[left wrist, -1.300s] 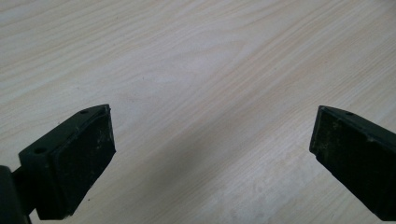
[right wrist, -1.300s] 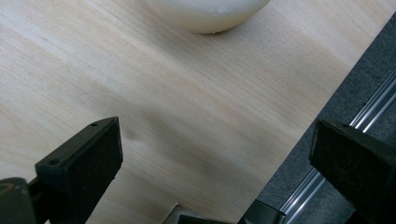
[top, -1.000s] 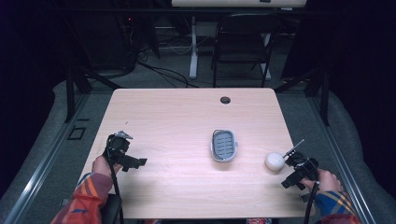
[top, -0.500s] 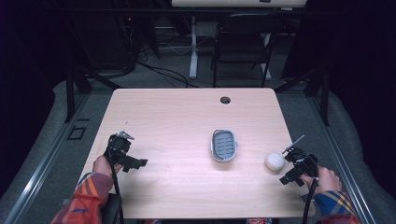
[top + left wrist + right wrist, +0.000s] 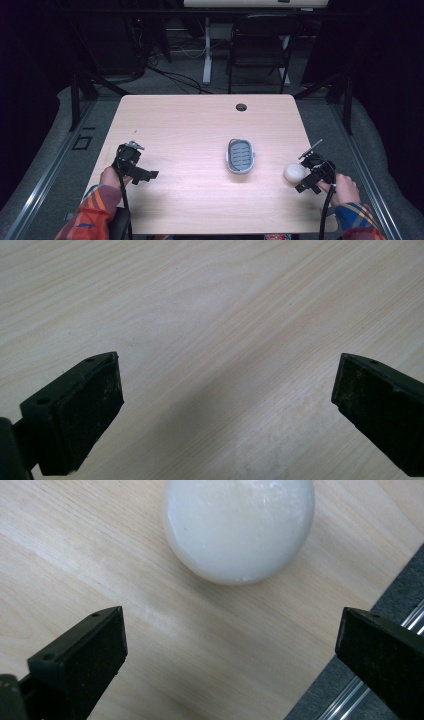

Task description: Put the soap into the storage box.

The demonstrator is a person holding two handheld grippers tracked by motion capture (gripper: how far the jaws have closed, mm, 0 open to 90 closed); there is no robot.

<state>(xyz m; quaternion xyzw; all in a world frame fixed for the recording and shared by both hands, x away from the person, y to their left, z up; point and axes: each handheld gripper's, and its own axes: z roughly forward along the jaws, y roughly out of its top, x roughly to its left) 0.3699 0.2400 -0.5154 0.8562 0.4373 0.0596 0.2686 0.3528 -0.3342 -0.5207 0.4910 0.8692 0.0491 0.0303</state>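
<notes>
Right gripper [image 5: 232, 645]: its two black jaws stand wide apart and hold nothing; the white object lies just ahead of them, not yet between them. In the high view this gripper [image 5: 314, 175] is at the right edge of the table, just beside the white object.

White object: a smooth, rounded white lump, maybe a bar of soap or a ball [image 5: 239, 527]; it rests on the pale wooden table [image 5: 75, 555] near the right edge. In the high view it [image 5: 294, 172] is to the right of the tray.

Handling, my judgement: the surface looks glossy, so it may be slippery, and the round form may roll or squeeze out of the jaws. It seems light and stiff. The best hold is probably across its widest middle, with the jaws level on both sides.

Left gripper [image 5: 227, 400]: jaws also spread wide, nothing between them, bare wood below. In the high view it [image 5: 134, 165] is at the left side, well apart from the other things.

Nearby: a small grey rectangular tray with a ribbed bottom [image 5: 240, 155] near the table centre; a dark round hole [image 5: 241, 107] at the far edge.

Obstacles: nothing stands between the right gripper and the white object; the table edge is close to it.
</notes>
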